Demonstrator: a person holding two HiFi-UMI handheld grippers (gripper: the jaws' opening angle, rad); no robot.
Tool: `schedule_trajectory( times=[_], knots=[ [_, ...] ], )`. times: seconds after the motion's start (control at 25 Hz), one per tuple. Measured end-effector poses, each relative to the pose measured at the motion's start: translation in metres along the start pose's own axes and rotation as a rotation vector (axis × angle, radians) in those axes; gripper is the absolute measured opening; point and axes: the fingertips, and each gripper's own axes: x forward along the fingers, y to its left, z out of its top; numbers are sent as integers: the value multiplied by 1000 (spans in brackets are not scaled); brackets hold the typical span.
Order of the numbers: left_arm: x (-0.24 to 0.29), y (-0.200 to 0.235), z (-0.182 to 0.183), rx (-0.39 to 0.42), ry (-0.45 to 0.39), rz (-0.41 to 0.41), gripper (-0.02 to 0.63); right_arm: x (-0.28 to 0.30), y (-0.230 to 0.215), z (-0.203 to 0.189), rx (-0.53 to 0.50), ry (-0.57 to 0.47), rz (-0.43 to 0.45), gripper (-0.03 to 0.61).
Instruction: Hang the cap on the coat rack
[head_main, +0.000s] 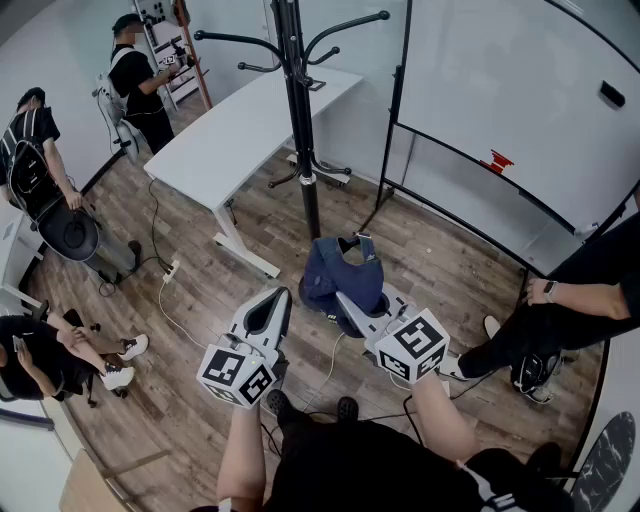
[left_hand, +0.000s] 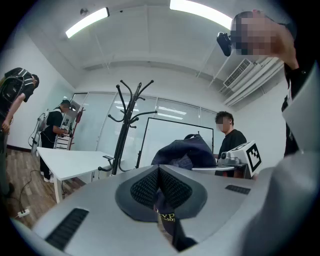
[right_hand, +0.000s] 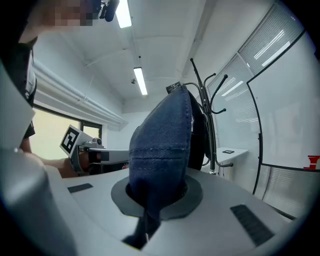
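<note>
A dark blue denim cap (head_main: 342, 276) hangs over the wooden floor in front of me. My right gripper (head_main: 347, 302) is shut on it, and in the right gripper view the cap (right_hand: 162, 145) rises straight from the closed jaws of that gripper (right_hand: 157, 194). My left gripper (head_main: 281, 297) is just left of the cap. Its jaws (left_hand: 159, 189) are shut on a thin dark fabric strip (left_hand: 167, 217) with yellow letters; I cannot tell whether the strip belongs to the cap (left_hand: 184, 151). The black coat rack (head_main: 299, 110) stands beyond the cap, its hooks bare.
A white table (head_main: 240, 130) stands left of the rack, and a whiteboard on a black frame (head_main: 500, 110) to its right. A seated person (head_main: 575, 300) is close on the right. Several people (head_main: 40, 170) are at the left. A cable (head_main: 165, 300) lies on the floor.
</note>
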Motion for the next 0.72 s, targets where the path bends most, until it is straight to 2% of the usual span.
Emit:
schedule_trajectory(
  times=[0.52, 0.72],
  knots=[
    [5, -19, -5, -2, 24, -1, 15, -17, 10, -1, -27, -15, -4, 31],
    [0, -24, -16, -6, 36, 19, 15, -20, 17, -14, -16, -21, 52, 31]
  ],
)
